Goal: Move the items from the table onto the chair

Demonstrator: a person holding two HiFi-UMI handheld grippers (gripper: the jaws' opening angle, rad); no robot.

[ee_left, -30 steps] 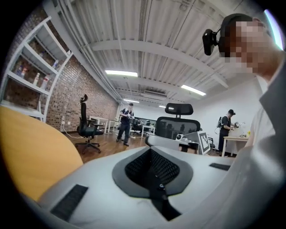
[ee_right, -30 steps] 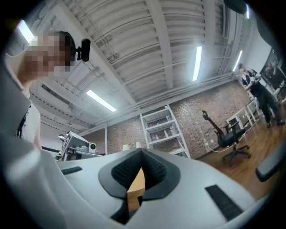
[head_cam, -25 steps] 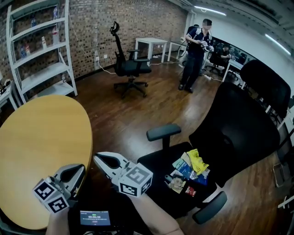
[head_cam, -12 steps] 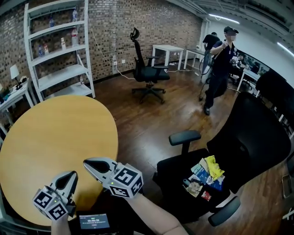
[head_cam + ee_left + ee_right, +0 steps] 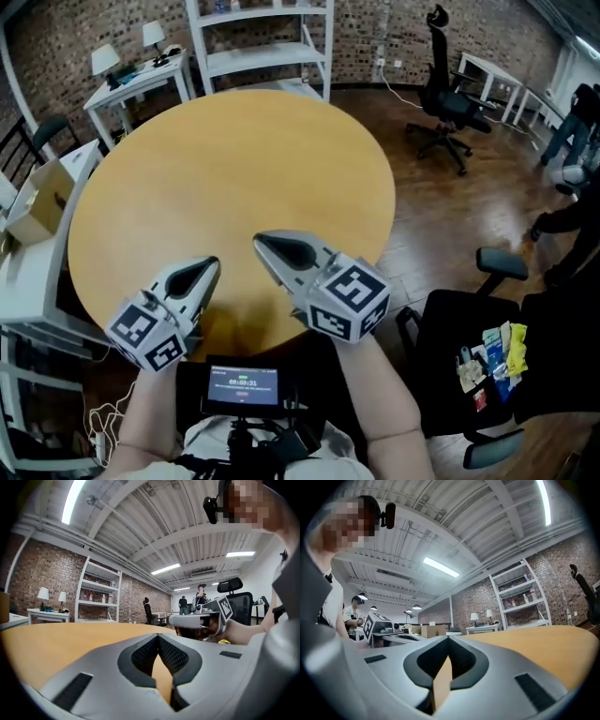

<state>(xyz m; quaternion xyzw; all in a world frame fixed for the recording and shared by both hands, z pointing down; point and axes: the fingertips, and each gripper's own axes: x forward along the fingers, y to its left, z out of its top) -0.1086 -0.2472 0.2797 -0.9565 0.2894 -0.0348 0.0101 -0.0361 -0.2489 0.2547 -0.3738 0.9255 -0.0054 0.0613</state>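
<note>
Round honey-yellow wooden table (image 5: 234, 159), plain. Grey plastic left gripper (image 5: 208, 264) and right gripper (image 5: 262, 240), with black-and-white square-patterned cubes. At 4 o'clock, black fabric office chair (image 5: 439, 321) bearing yellow, blue and red packets (image 5: 492, 361). Glossy brown plank floor (image 5: 441, 216).

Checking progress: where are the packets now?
Head view, lower right: the packets lie on the black chair seat, right of the round table.
</note>
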